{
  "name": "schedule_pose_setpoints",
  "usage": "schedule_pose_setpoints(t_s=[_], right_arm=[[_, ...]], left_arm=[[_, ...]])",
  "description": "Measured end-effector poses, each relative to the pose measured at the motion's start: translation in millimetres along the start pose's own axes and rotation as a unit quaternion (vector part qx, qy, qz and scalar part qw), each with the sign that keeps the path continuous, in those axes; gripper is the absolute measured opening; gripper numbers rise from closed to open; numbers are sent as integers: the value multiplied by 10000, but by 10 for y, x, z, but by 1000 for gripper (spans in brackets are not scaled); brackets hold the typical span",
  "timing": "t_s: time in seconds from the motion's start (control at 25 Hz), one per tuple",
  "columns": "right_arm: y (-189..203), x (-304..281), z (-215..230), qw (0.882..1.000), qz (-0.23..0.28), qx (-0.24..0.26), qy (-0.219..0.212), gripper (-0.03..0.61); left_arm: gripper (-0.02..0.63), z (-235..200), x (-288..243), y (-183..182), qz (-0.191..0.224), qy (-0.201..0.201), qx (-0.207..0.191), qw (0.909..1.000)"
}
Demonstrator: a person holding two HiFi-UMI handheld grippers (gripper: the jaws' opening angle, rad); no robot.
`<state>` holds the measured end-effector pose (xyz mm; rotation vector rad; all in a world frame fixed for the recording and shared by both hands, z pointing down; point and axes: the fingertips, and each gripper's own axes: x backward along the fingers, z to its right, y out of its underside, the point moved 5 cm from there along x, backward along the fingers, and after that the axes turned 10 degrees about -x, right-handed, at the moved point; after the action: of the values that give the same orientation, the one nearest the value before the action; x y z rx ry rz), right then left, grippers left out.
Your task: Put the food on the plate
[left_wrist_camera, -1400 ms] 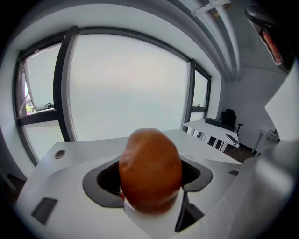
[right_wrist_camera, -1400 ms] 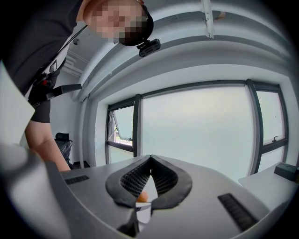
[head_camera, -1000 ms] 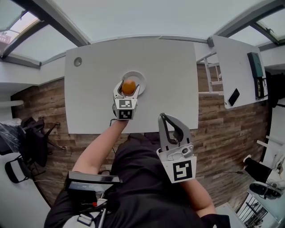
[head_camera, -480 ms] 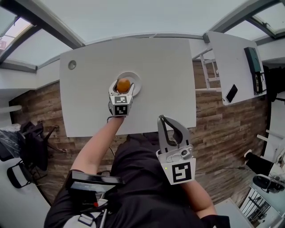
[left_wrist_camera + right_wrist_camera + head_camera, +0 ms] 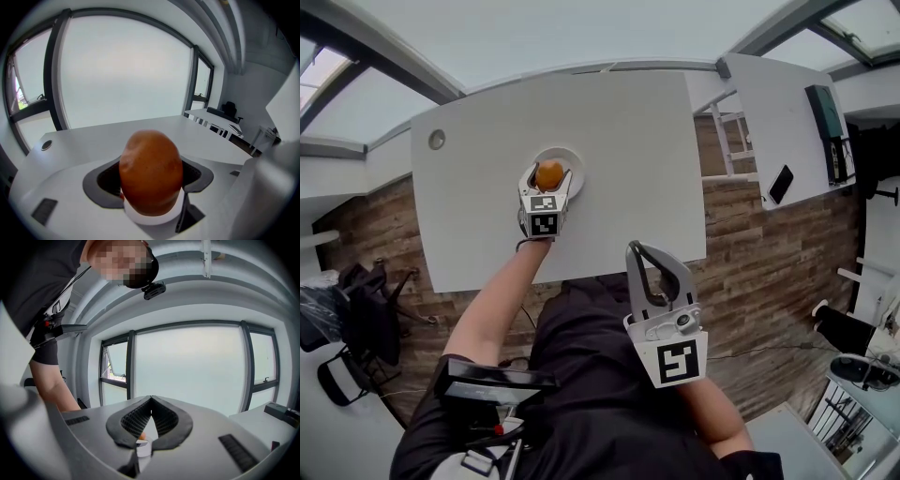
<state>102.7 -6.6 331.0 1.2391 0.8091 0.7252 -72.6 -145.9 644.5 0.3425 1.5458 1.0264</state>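
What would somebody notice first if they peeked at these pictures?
The round orange-brown food jumps out first: the left tongs grip it right over the small white plate on the big white table. Next come the right tongs, shut and empty, held low near the person's body, off the table.

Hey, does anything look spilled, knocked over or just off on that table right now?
Nothing stands out. The left tool grips the orange-brown food squarely over the white plate. No spill shows on the table. The right tool is shut, held off the table's near edge.
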Motion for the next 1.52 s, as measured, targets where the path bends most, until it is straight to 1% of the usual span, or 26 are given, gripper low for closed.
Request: schedule_pose_setpoints(t_s=[0.16, 0.36, 0.52, 0.68, 0.84, 0.92, 1.04, 1.16, 1.4, 1.52], right_arm=[[12, 25, -3, 10000, -45, -51, 11, 6], [-16, 50, -14, 9999, -8, -82, -96, 6], [16, 64, -15, 9999, -55, -54, -110, 6], [61, 61, 39, 9999, -95, -70, -73, 6], [84, 75, 106, 9999, -127, -102, -35, 6], [94, 58, 129, 9998, -147, -105, -25, 6], [103, 54, 148, 9998, -162, -127, -7, 6], [92, 66, 167, 9998, -164, -123, 8, 6], [82, 102, 183, 9998, -147, -122, 47, 6], [89, 118, 172, 9998, -144, -118, 45, 6]], left_arm=[[333, -23, -30, 81, -124, 76, 54, 9999], [333, -10, -46, 109, -151, 145, -16, 9998], [333, -30, -62, 171, -241, 99, 161, 9995], [333, -20, -106, 172, -245, 105, 224, 9994], [333, -28, -119, 115, -115, 81, 311, 9994], [333, -44, -135, 124, -146, 105, 332, 9993], [333, -14, -144, 187, -281, 197, 278, 9990], [333, -13, -114, 114, -158, 143, 194, 9996], [333, -13, -93, 136, -192, 128, 176, 9996], [333, -38, -77, 86, -93, 51, 201, 9997]])
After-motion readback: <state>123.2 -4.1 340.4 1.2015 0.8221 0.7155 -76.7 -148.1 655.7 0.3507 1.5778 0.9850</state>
